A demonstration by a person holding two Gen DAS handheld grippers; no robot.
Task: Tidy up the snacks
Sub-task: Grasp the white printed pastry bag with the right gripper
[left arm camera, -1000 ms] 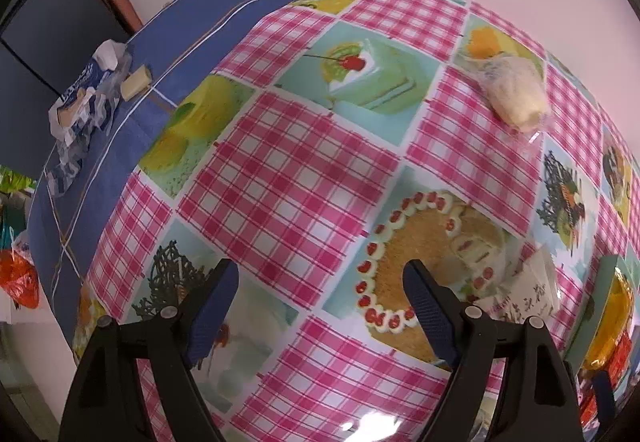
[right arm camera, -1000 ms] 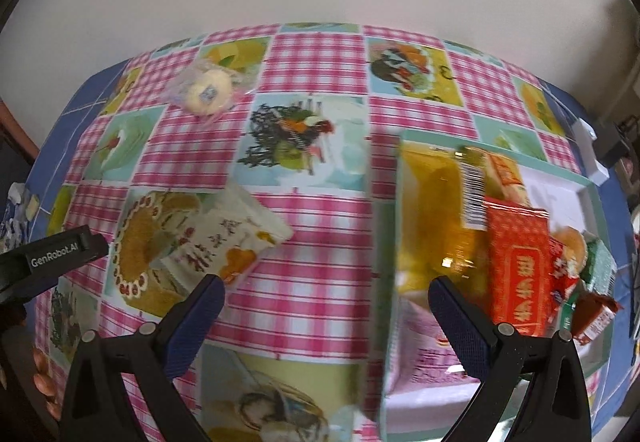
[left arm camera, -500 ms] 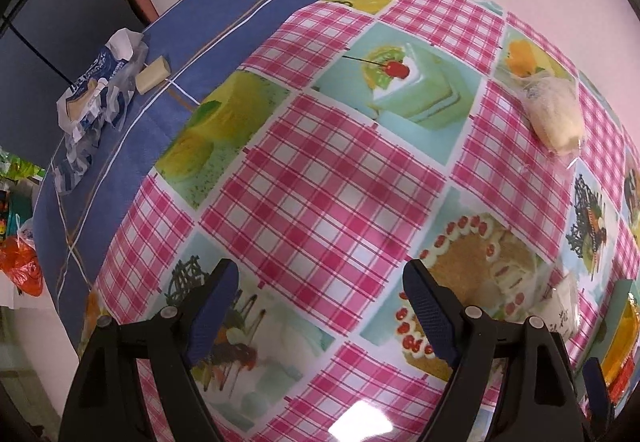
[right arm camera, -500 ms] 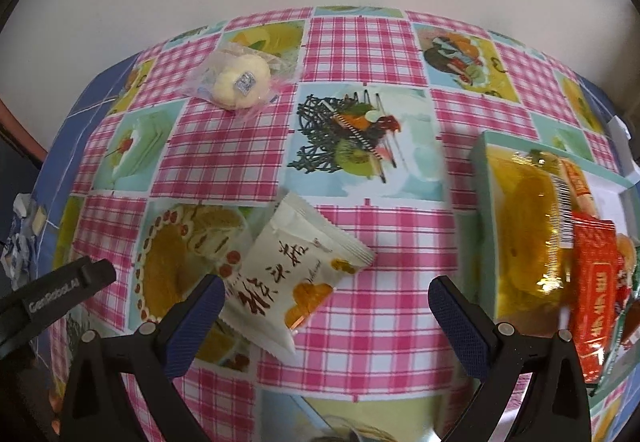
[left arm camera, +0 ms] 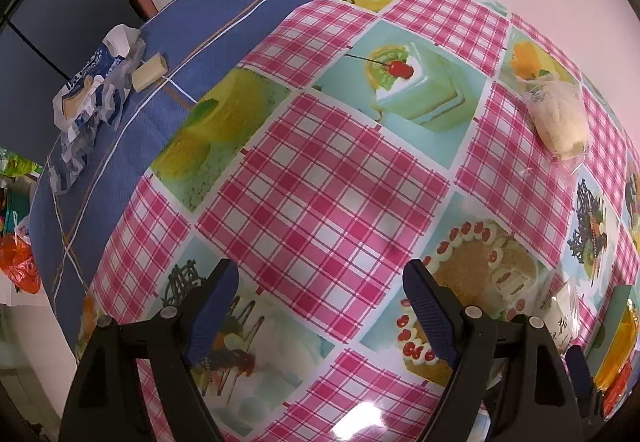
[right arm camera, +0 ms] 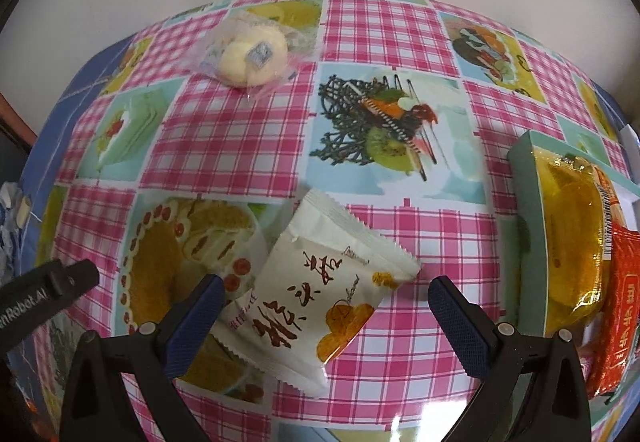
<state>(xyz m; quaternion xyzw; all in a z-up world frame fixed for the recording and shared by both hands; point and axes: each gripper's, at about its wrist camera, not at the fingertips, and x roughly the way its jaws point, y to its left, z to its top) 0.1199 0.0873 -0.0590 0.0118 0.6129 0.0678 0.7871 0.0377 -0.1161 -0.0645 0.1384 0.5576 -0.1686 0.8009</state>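
white snack packet (right arm camera: 320,302) – brown script, orange fruit print | right hand-held gripper (right arm camera: 324,316) – open, astride it

The teal box (right arm camera: 524,178) is cut off at the right edge.

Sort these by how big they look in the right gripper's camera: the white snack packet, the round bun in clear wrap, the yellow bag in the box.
1. white snack packet, nearest the camera
2. yellow bag, partly covered
3. round bun, farthest, so perhaps bigger than it looks
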